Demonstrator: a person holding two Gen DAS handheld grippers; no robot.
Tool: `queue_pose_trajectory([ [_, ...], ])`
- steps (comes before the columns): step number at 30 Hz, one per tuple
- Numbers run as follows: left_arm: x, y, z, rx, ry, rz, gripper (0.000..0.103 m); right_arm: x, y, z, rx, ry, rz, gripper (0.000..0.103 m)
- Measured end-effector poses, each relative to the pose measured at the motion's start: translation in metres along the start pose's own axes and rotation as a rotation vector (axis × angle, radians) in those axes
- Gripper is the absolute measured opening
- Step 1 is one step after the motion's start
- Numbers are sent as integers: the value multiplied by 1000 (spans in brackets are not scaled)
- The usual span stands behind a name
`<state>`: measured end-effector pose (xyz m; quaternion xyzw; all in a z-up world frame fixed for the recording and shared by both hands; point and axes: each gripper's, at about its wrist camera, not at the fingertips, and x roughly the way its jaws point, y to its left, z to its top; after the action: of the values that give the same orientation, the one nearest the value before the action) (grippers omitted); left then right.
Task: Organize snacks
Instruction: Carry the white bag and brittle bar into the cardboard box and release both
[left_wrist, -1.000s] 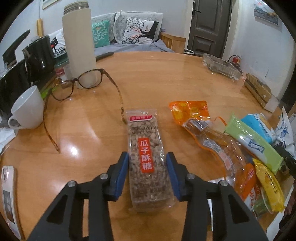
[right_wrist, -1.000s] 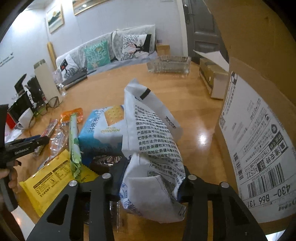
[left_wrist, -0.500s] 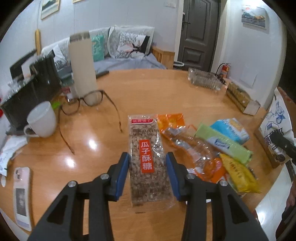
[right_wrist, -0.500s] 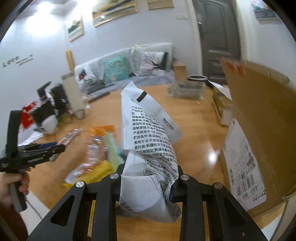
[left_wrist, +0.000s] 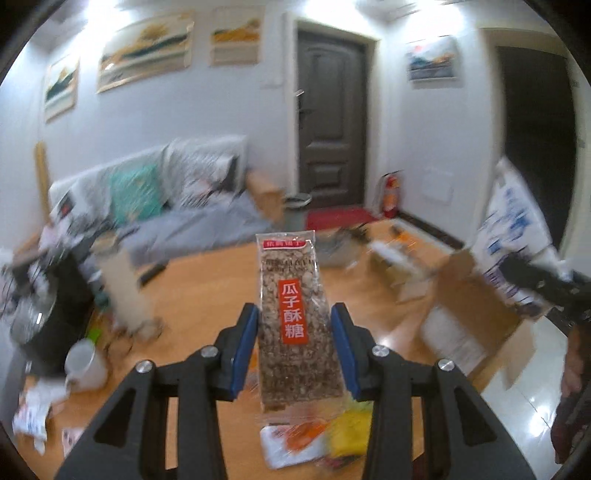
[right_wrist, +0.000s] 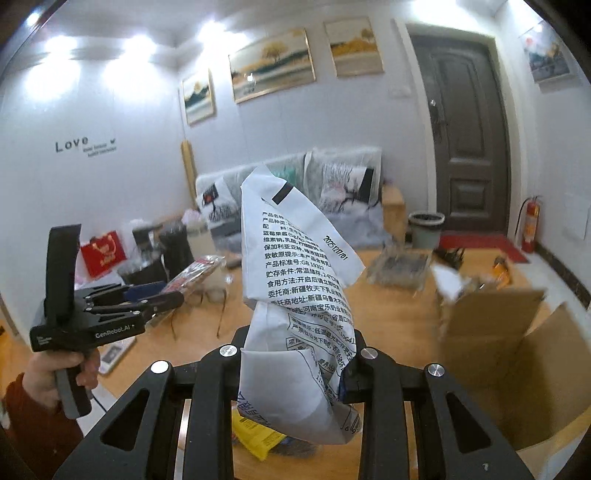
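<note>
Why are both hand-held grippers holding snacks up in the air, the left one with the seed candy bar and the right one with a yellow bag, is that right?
Nearly. The right hand-held gripper holds a white bag with black print, not a yellow one, as the right wrist view shows. The left hand-held gripper does hold the seed candy bar up.

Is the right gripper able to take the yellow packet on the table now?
Probably not: the right gripper is already shut on the white bag, held above the yellow packet.
</note>
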<state>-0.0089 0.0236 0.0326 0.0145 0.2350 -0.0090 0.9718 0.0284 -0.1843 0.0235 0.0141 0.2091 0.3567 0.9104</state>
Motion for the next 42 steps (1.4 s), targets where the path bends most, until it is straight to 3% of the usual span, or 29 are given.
queue_pose_trajectory([
  [6,-3,-94,52,118,-50,-194,38,-45,-49,9,26,-13,-123,23],
  [9,6,-137,67,172,-32,-291,38,-54,-84,0,66,39,-179,24],
  [15,59,-213,77,256,141,-461,38,-34,-148,-28,162,221,-183,24],
  [19,99,-245,79,285,257,-469,38,-18,-173,-40,196,305,-163,24],
  [23,116,-256,70,308,316,-461,38,-4,-186,-46,197,368,-158,24],
  [36,138,-260,63,316,362,-465,38,17,-188,-50,209,426,-134,31],
  [38,143,-262,60,320,376,-461,39,19,-189,-51,213,423,-131,44],
  [42,151,-260,55,322,387,-454,39,13,-185,-50,209,390,-128,49],
])
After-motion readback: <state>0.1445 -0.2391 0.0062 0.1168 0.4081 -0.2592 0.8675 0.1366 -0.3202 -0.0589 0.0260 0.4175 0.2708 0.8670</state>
